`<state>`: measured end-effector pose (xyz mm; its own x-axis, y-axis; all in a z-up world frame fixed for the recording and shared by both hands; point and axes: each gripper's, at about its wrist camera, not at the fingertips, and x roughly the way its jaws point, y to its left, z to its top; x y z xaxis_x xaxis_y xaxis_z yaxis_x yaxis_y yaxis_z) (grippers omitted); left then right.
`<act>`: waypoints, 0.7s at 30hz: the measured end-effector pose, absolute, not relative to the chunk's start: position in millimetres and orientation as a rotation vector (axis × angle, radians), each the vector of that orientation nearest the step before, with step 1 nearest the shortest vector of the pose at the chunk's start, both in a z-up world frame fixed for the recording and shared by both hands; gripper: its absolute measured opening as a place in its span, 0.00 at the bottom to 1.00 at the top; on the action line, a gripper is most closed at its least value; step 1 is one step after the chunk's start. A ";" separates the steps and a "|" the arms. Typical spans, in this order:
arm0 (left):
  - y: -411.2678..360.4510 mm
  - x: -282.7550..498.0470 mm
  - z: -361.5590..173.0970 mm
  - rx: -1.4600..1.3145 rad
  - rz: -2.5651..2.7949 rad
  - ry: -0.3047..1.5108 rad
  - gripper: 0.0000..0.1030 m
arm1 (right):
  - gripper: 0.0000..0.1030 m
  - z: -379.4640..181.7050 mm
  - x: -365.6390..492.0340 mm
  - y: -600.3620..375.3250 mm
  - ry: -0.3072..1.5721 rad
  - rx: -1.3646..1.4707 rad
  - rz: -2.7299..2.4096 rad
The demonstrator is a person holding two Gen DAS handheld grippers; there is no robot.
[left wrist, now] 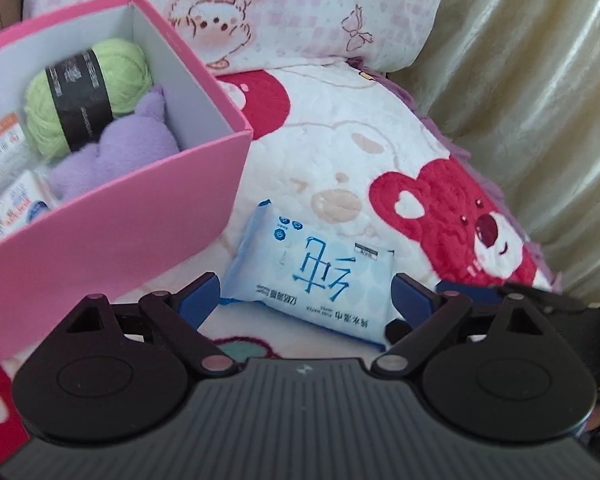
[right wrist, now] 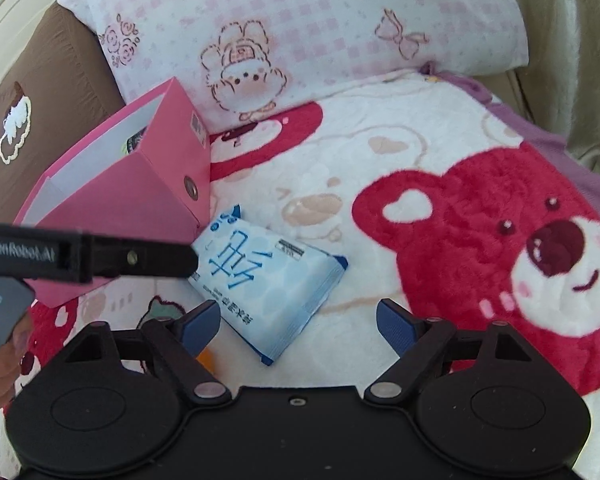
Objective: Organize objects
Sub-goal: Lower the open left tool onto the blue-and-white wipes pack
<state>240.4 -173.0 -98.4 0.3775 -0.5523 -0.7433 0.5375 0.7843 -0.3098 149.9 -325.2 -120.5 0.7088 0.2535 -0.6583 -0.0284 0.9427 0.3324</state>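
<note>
Left wrist view: left gripper (left wrist: 304,298) is spread wide, nothing clamped; the wipes pack (left wrist: 312,280) lies flat on the bear blanket (left wrist: 340,152) between its blue fingertips (left wrist: 200,300), which sit just beside the pack's edges, contact not certain. Pink box (left wrist: 112,240) at 10 o'clock of the pack holds green yarn (left wrist: 88,100), a purple plush (left wrist: 112,148) and small packets (left wrist: 12,200).

Right wrist view: right gripper (right wrist: 298,326) also released, jaws empty; pack (right wrist: 268,280) at 11 o'clock of it, box (right wrist: 140,196) further along at 10 o'clock. Left gripper's finger (right wrist: 140,258) crosses the pack's near-left corner.

Judgement: pack looks light, soft and slick-filmed, squashy. Best taken across its short width at mid-body, not by the crimped end seams.
</note>
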 end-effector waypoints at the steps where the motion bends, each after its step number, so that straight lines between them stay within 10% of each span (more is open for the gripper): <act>1: -173.9 243.7 -101.3 -0.027 -0.678 0.980 0.90 | 0.82 -123.7 150.7 -326.1 0.778 0.327 0.170; 11: -187.0 251.3 -117.3 0.012 -0.670 0.978 0.88 | 0.80 -134.5 149.6 -323.6 0.787 0.371 0.246; 16: -192.7 248.8 -124.2 0.045 -0.657 0.976 0.59 | 0.61 -135.7 149.7 -325.6 0.784 0.366 0.242; 21: -184.0 235.4 -118.0 0.003 -0.752 1.029 0.52 | 0.53 -132.6 146.9 -331.4 0.804 0.427 0.269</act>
<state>235.4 -184.0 -118.0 0.2917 -0.5630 -0.7733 0.5659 0.7533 -0.3350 146.9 -331.4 -132.6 0.6673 0.3891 -0.6351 -0.0709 0.8820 0.4659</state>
